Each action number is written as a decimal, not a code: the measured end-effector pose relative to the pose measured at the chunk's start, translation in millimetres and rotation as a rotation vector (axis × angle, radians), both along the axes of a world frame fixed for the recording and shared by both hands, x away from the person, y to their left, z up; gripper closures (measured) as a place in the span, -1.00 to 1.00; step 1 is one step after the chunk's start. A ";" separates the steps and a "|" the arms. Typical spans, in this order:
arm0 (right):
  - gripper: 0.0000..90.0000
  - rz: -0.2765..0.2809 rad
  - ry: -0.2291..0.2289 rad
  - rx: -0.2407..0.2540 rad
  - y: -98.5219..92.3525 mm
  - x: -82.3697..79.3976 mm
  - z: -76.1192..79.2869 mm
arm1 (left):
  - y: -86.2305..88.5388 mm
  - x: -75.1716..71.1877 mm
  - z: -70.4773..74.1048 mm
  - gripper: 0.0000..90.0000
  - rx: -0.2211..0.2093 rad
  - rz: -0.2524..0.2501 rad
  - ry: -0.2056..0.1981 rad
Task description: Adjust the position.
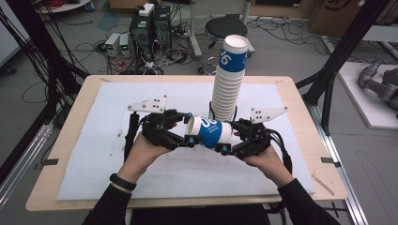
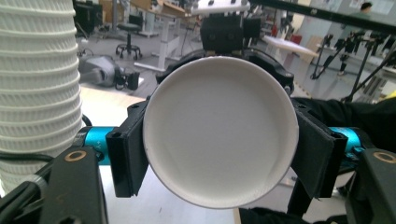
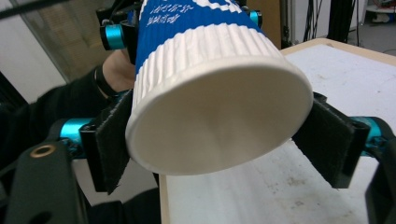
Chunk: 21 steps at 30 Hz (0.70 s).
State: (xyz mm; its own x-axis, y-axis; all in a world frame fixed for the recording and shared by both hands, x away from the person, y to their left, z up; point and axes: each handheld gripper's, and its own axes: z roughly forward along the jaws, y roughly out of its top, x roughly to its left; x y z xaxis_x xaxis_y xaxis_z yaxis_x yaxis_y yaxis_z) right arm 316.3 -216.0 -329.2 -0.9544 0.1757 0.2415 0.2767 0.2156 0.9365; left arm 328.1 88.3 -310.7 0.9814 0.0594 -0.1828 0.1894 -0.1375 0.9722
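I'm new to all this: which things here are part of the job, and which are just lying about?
In use: paper cup, held sideways between left gripper and right gripper; cup stack.

Lying about: stool, computer boxes, floor cables.

— How many cups do I have?
— I count one blue-banded paper cup [image 1: 212, 131] on its side, one tall stack of paper cups [image 1: 228, 79], and two grippers.
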 end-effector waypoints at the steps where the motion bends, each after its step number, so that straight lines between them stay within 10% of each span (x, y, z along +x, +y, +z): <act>1: -0.56 0.002 -0.010 -0.010 -0.3 -0.6 0.5 | 0.0 0.0 0.3 -0.35 0.015 -0.002 0.000; 21: -0.49 0.069 -0.061 -0.220 3.2 -2.8 1.7 | -8.9 -6.3 5.2 -0.47 0.333 -0.045 0.006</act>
